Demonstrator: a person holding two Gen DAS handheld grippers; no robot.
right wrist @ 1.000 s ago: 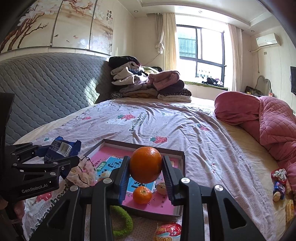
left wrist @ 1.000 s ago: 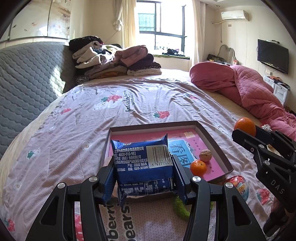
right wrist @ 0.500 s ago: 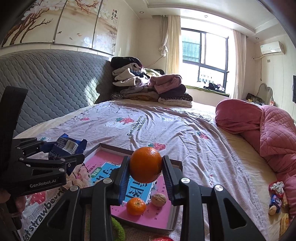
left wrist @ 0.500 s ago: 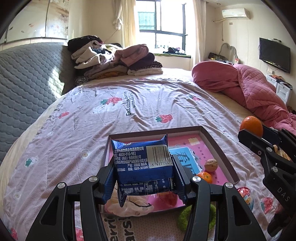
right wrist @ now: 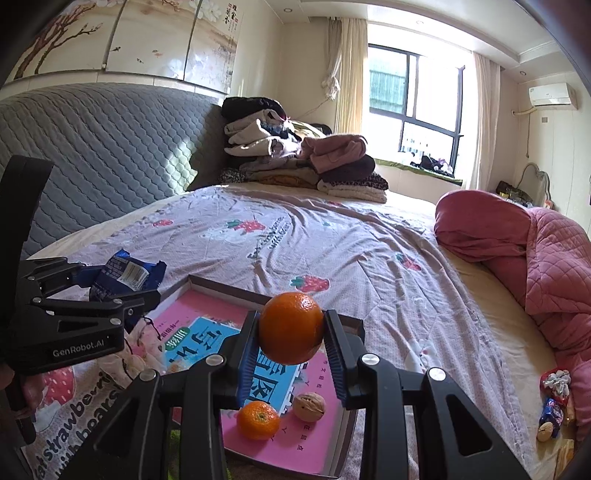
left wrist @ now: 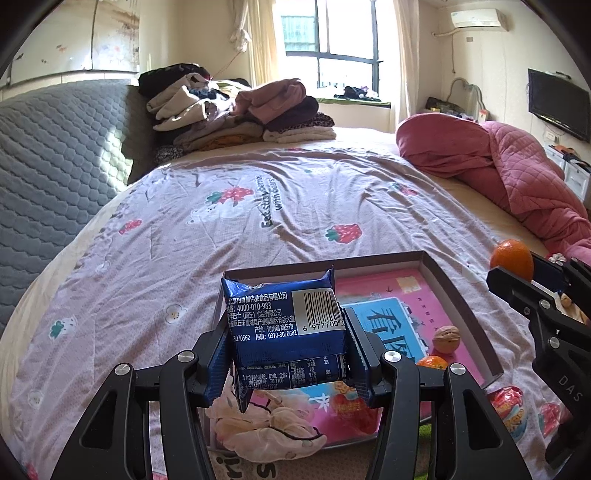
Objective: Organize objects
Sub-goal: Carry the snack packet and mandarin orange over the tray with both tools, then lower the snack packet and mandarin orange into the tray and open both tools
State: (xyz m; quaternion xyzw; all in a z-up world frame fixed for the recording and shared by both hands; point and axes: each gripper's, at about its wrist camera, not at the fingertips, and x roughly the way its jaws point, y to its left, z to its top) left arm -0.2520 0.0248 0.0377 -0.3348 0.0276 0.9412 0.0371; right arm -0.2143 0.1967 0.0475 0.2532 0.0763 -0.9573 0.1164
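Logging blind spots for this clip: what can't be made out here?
- Left wrist view: the blue snack packet hides the box floor behind it.
- Left wrist view: the small tangerine is half hidden by a finger.
- Right wrist view: items at the bed's right edge are too small to name.

A home bedroom: a bed (left wrist: 303,206) under a strawberry-print sheet (right wrist: 332,258), a grey quilted headboard (right wrist: 96,155), folded clothes (left wrist: 236,110) stacked at its far end, a pink quilt (left wrist: 517,173), a curtained window (right wrist: 413,107), a wall air conditioner (left wrist: 476,18) and a wall-mounted television (left wrist: 557,103)
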